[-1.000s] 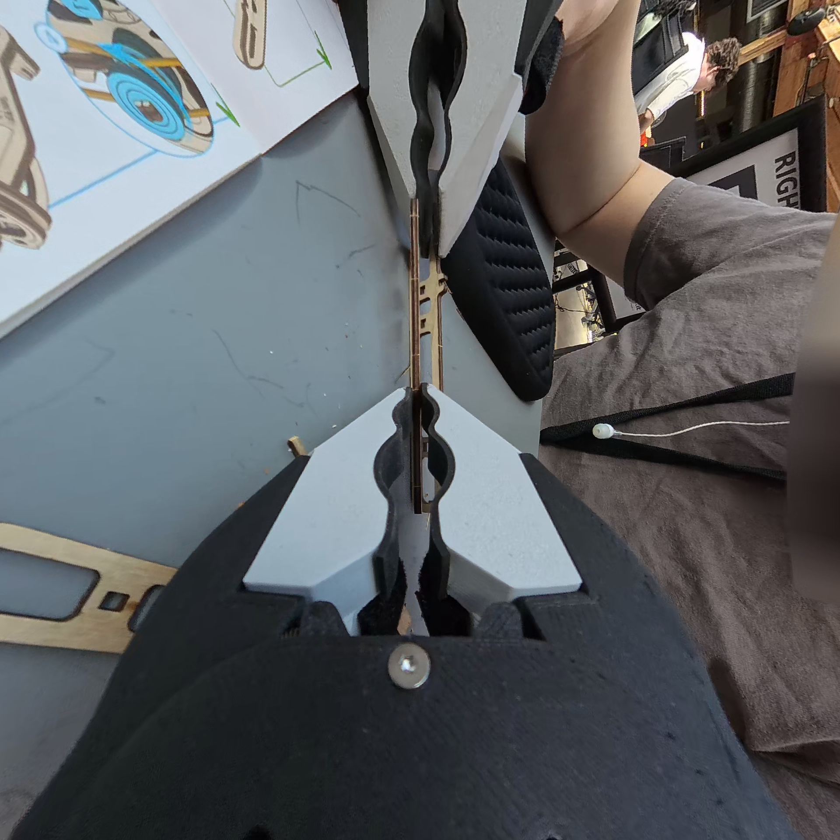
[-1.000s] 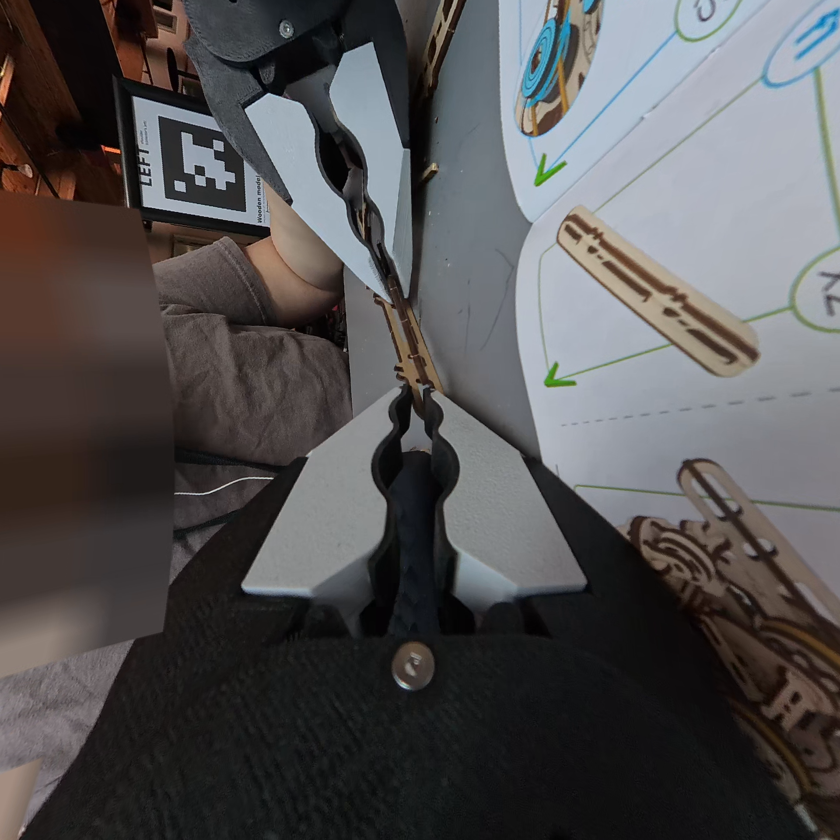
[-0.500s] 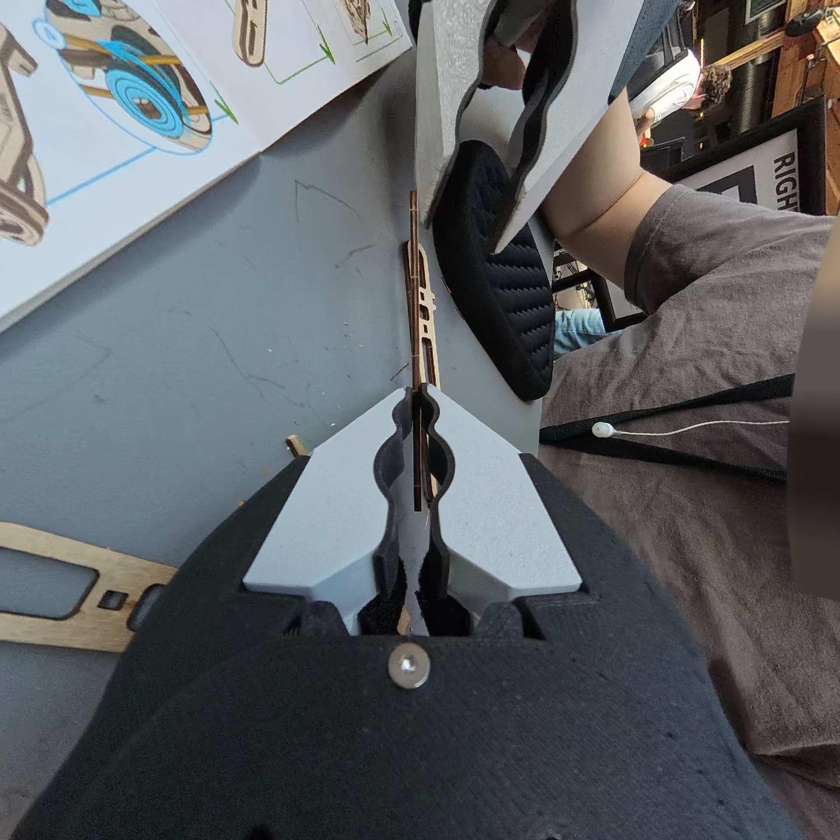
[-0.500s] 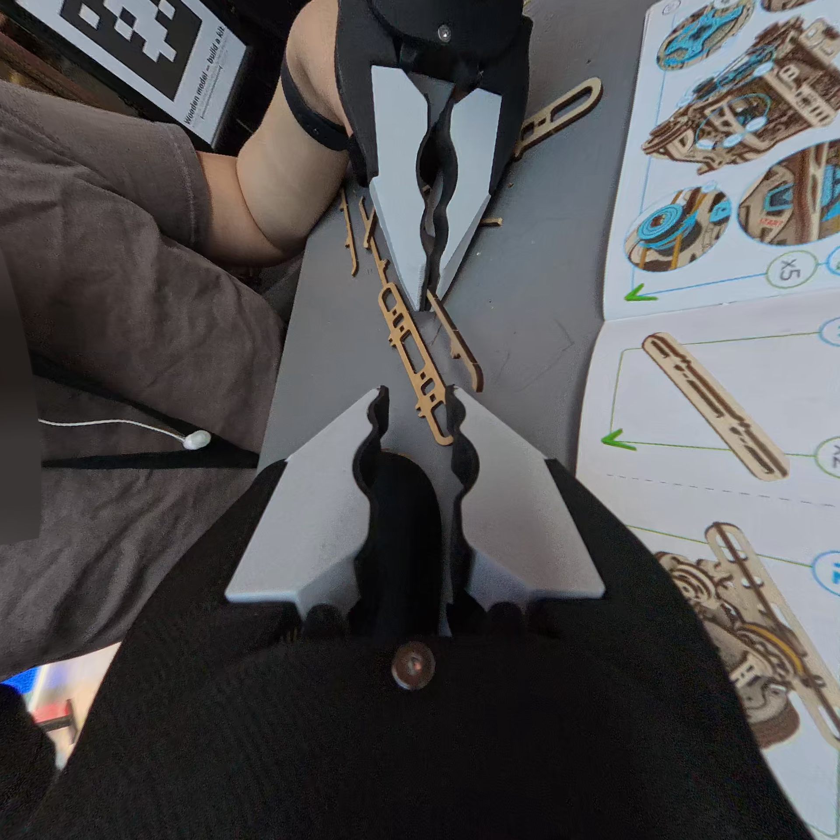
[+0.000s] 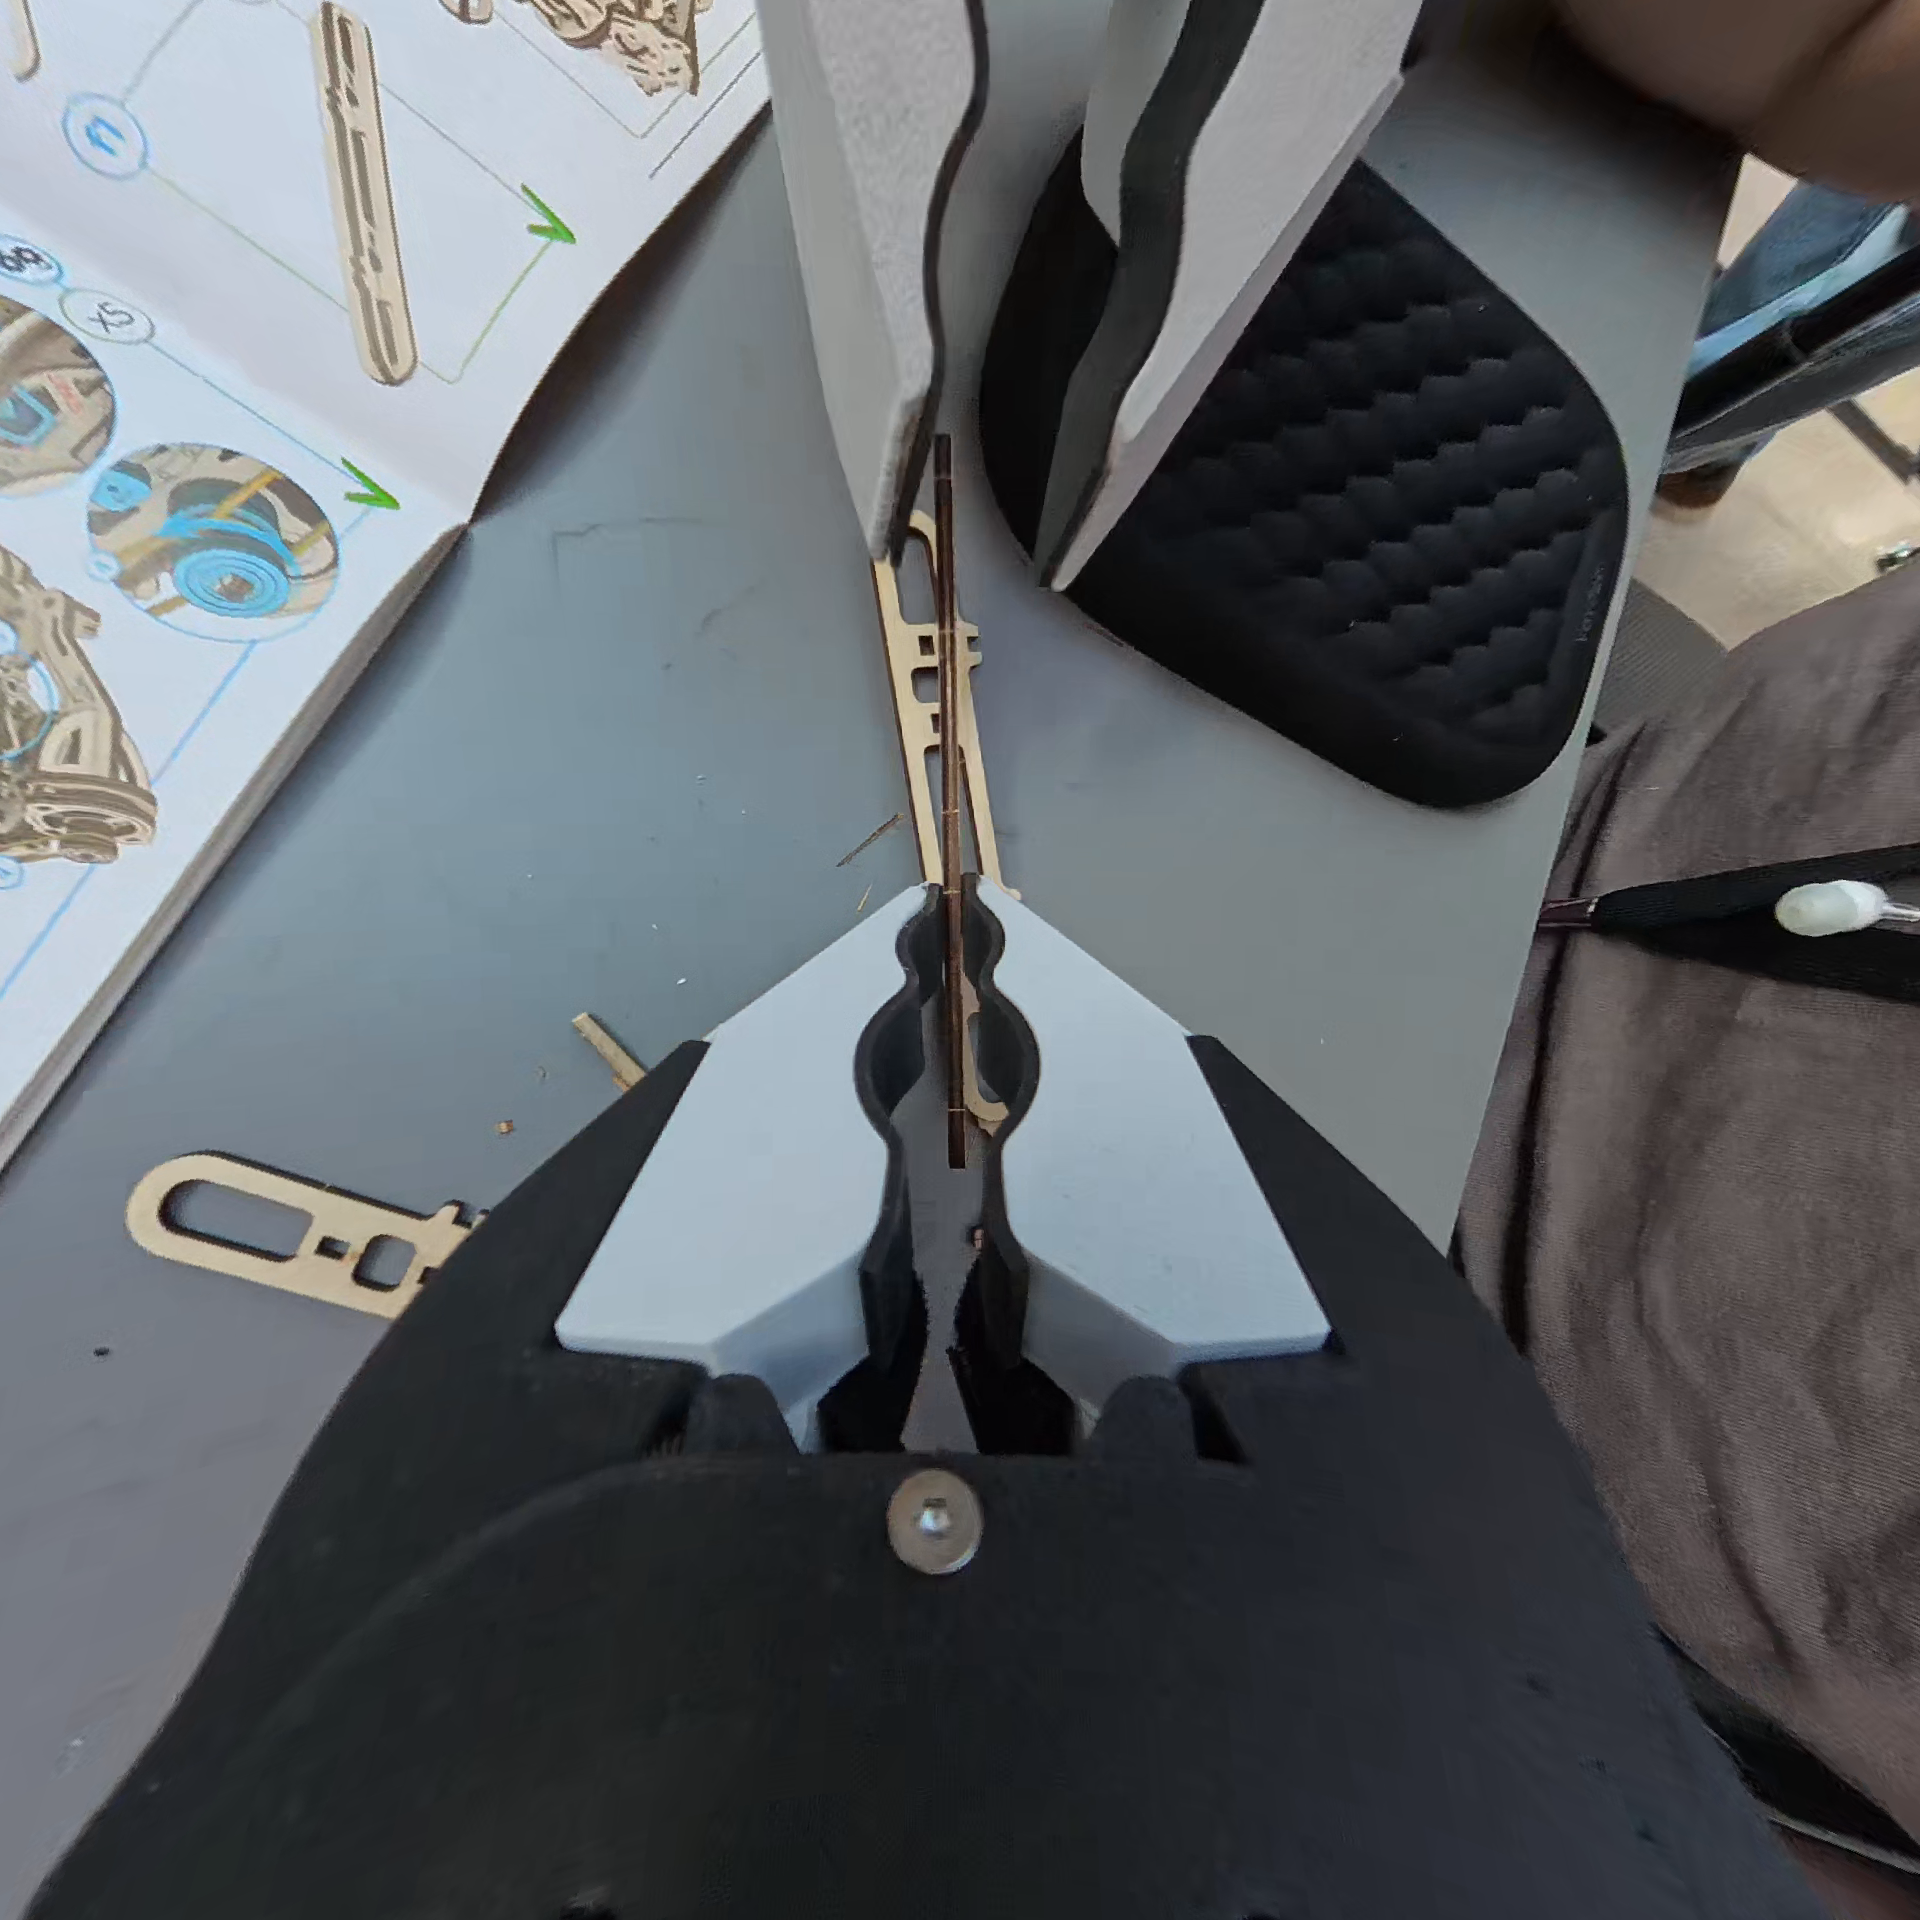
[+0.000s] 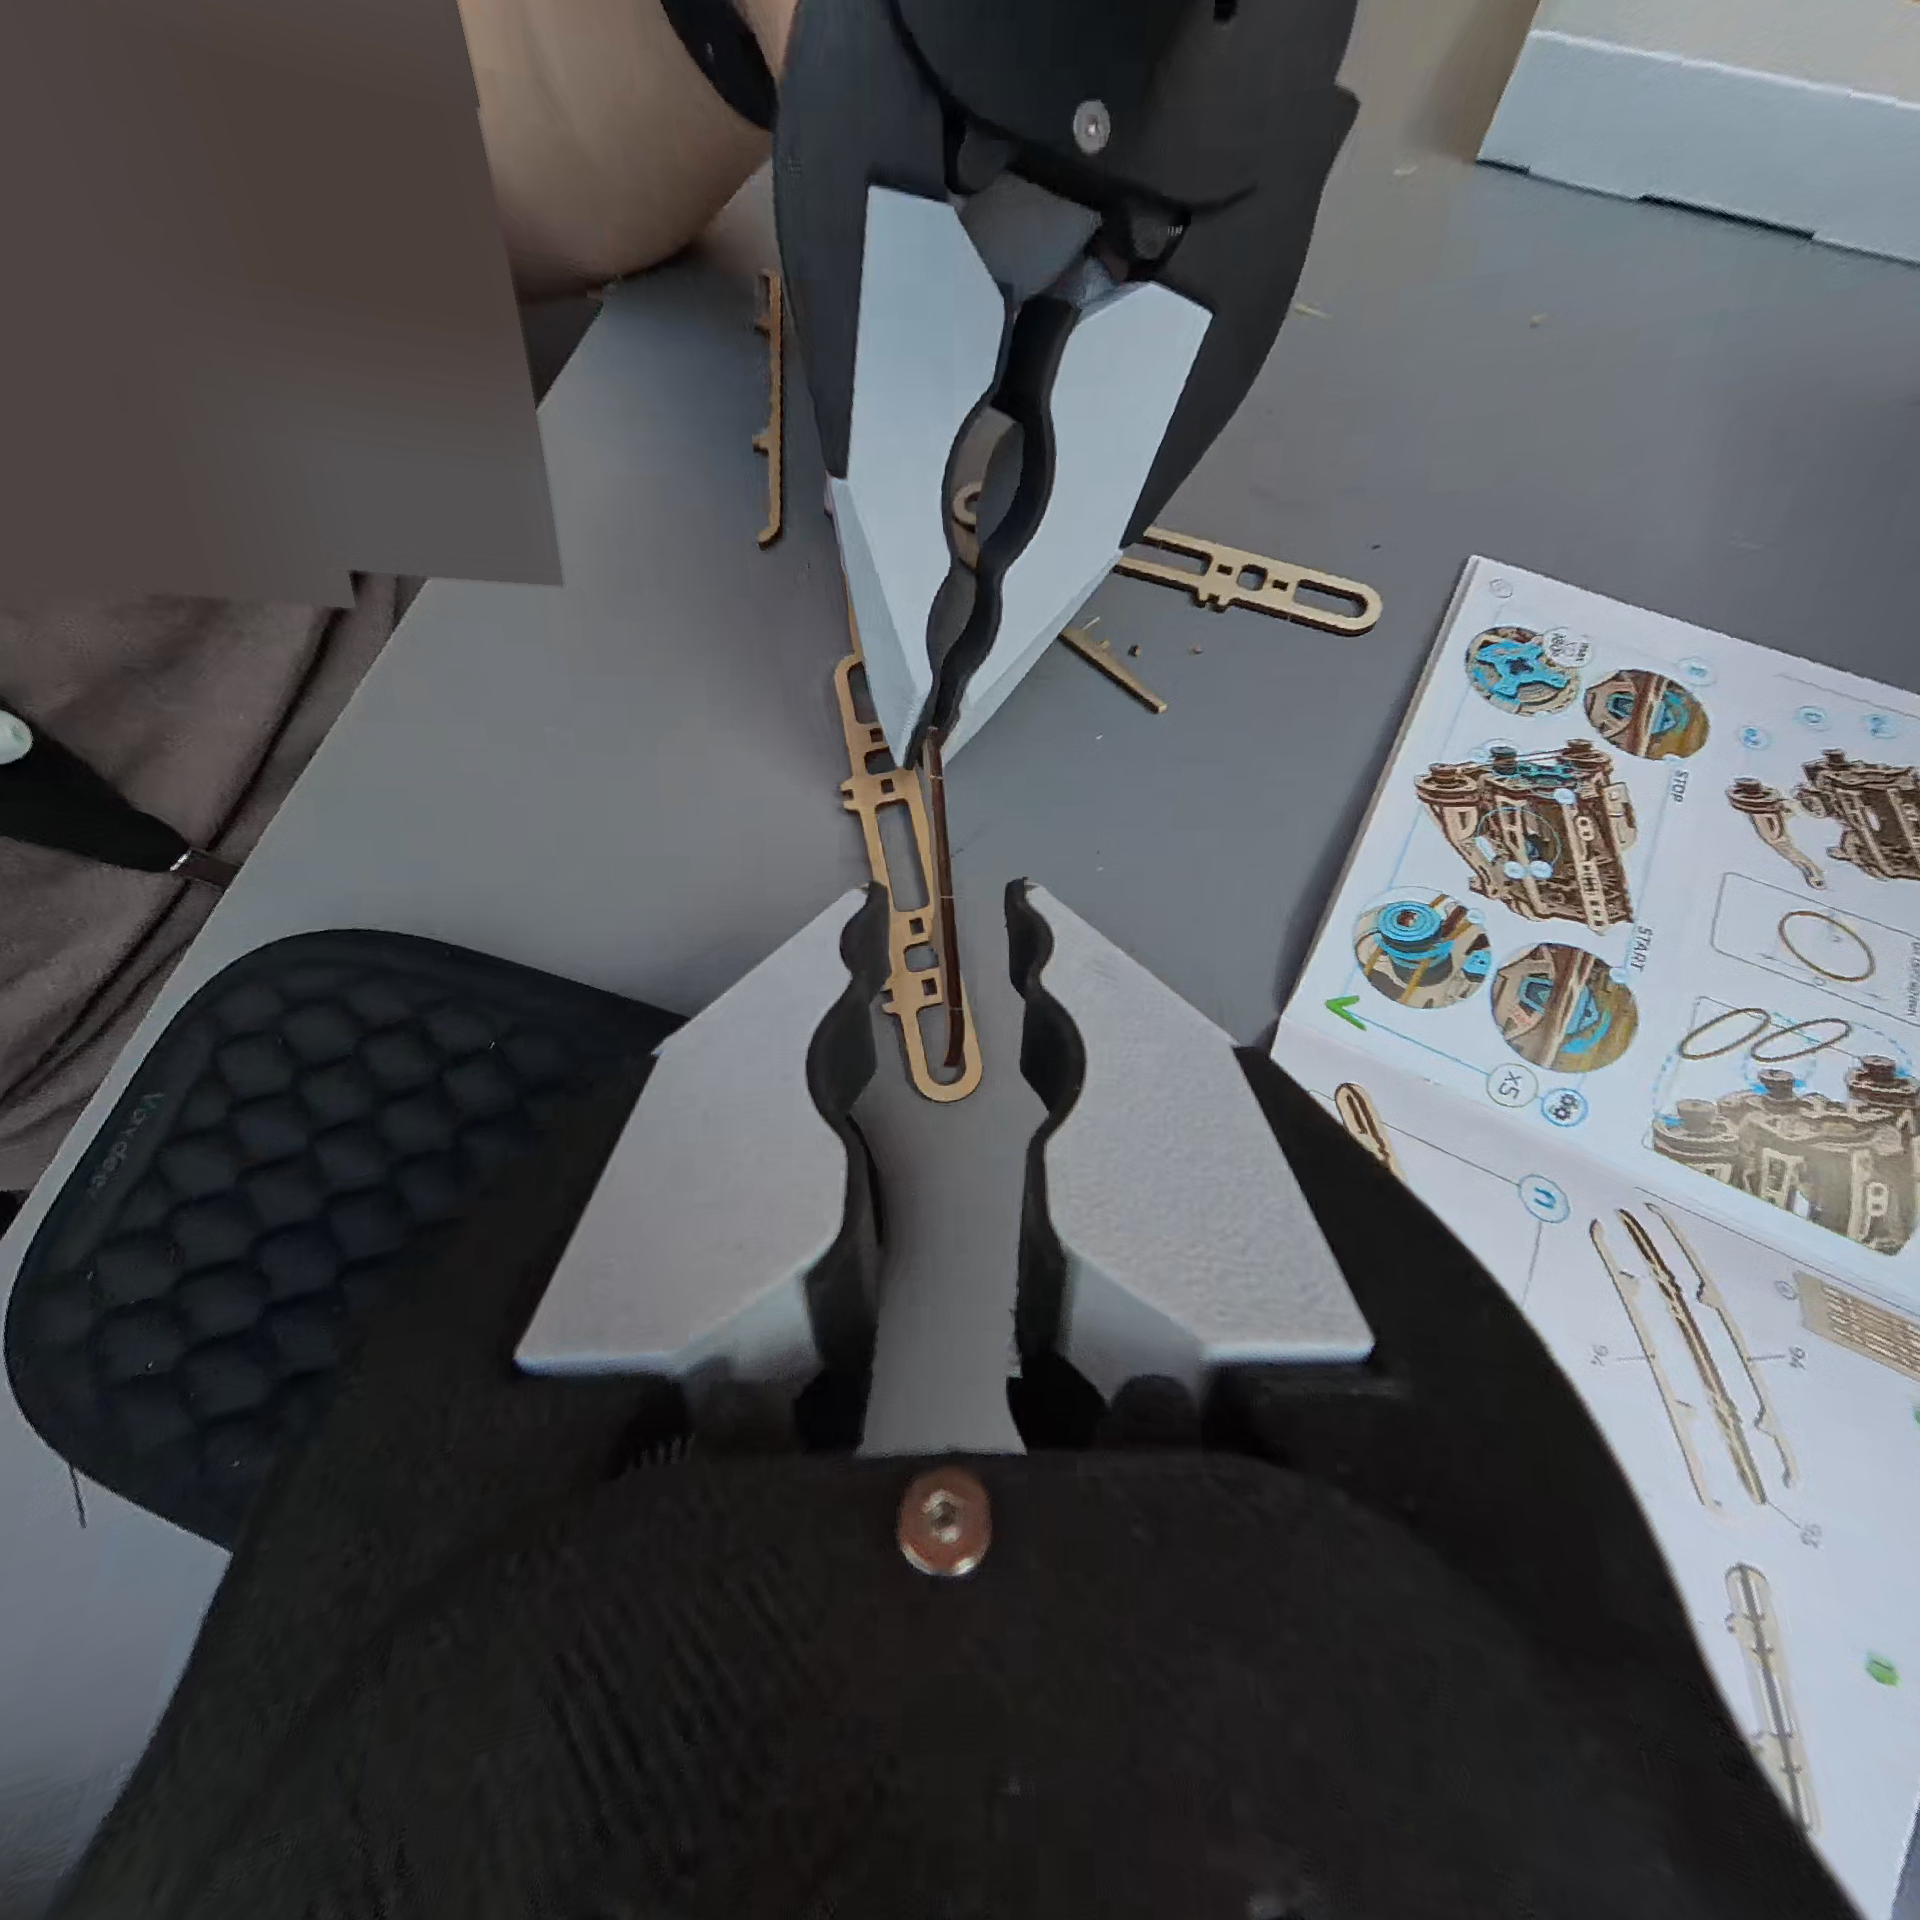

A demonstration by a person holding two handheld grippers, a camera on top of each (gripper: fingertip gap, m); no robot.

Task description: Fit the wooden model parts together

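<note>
- My left gripper (image 5: 948, 899) stays clenched on the thin edge-on wooden strip (image 5: 945, 727), held just above the grey table (image 5: 520, 831).
- My right gripper (image 6: 935, 904) has let go within the last second; its jaws now stand apart at 12 o'clock from the left.
- The flat slotted wooden bar (image 6: 904, 894) lies on the table beneath the strip.
- I judge the fit unfinished; re-gripping comes next.

1. A grey table (image 5: 540, 852), scuffed and scratched, fills most of both views.
2. A black quilted pad (image 5: 1351, 540) lies at its edge.
3. An open instruction booklet (image 6: 1621, 935) rests nearby.
4. A pale box (image 6: 1704, 135) stands beyond.
</note>
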